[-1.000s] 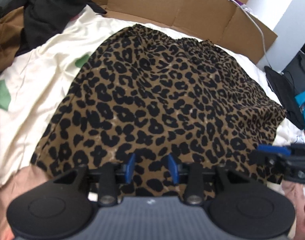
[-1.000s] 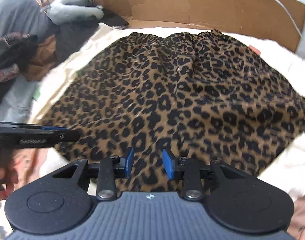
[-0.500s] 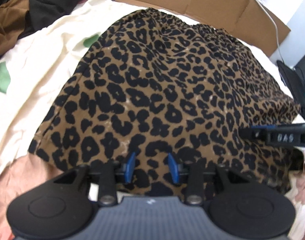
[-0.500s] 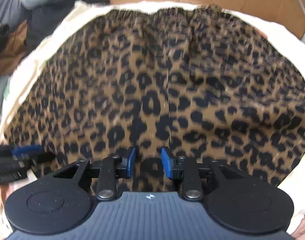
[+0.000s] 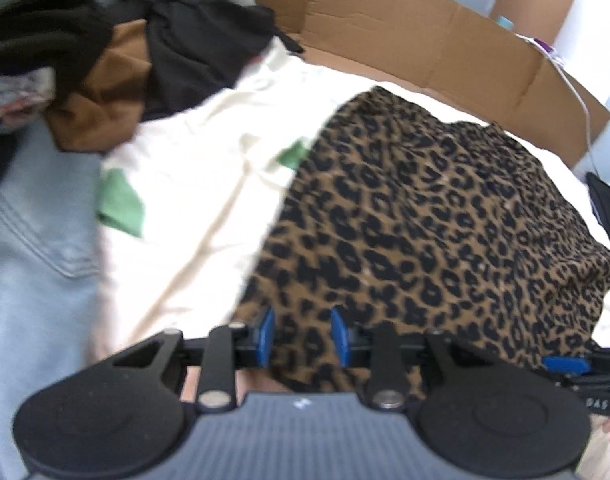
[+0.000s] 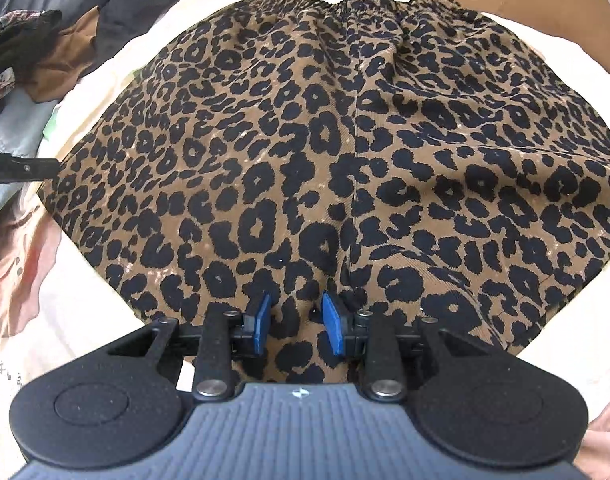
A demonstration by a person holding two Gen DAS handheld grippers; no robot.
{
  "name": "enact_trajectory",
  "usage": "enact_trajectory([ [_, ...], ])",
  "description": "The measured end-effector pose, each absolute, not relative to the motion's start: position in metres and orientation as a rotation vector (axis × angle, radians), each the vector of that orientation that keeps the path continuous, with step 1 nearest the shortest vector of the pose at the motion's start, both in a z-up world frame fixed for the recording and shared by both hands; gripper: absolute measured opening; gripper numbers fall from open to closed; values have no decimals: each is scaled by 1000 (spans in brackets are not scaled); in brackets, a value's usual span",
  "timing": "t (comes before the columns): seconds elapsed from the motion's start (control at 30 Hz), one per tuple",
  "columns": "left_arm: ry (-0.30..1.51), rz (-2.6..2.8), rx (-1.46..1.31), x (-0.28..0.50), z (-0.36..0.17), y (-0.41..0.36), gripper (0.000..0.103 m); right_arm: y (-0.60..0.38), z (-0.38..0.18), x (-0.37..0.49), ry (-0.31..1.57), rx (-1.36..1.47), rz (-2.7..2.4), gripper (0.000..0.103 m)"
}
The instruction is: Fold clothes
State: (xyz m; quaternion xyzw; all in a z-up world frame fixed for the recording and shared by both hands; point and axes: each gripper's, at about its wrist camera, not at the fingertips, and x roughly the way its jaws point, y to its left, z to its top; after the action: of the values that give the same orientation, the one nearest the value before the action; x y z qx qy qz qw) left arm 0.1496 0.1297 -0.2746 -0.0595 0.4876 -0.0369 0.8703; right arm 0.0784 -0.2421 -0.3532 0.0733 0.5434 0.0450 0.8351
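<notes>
A leopard-print skirt (image 5: pixel 425 220) (image 6: pixel 305 140) lies spread flat on a cream sheet (image 5: pixel 185 200), its gathered waistband at the far side. My left gripper (image 5: pixel 305 338) hovers over the near left corner of the hem, its blue pads apart with the fabric lying under the gap. My right gripper (image 6: pixel 295 322) sits low over the middle of the near hem, by a vertical seam, pads also apart and not pinching the cloth. Each gripper shows in the other's view: the right gripper (image 5: pixel 565 364) at the right edge, the left gripper (image 6: pixel 21 168) at the left edge.
A heap of black, brown and grey clothes (image 5: pixel 105 60) fills the far left, with pale blue denim (image 5: pixel 33 260) below it. A cardboard wall (image 5: pixel 425 40) runs behind the skirt, a white cable (image 5: pixel 581 92) over it. A pink cloth (image 6: pixel 21 260) lies near left.
The left gripper has shifted left to the hem's left corner, bringing the clothes heap and denim into view. The right gripper has sunk closer to the hem. The skirt lies as before.
</notes>
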Motion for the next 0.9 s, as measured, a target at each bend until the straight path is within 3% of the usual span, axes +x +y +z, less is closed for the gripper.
enact_trajectory([
  [0.07,1035,-66,-126,151,-273,142,41,-246,-354,83,1169,174,105,35],
  [0.23,1053,-51,-113,154,-274,164,42,-250,-355,82,1175,190,121,35],
  [0.43,1081,-86,-141,157,-282,178,35,-254,-333,79,1134,222,107,36],
  [0.8,1107,-98,-234,157,-304,175,35,-278,-290,43,1032,310,1,36],
  [0.9,1126,-88,-255,162,-312,174,42,-281,-289,34,1033,315,-24,36],
])
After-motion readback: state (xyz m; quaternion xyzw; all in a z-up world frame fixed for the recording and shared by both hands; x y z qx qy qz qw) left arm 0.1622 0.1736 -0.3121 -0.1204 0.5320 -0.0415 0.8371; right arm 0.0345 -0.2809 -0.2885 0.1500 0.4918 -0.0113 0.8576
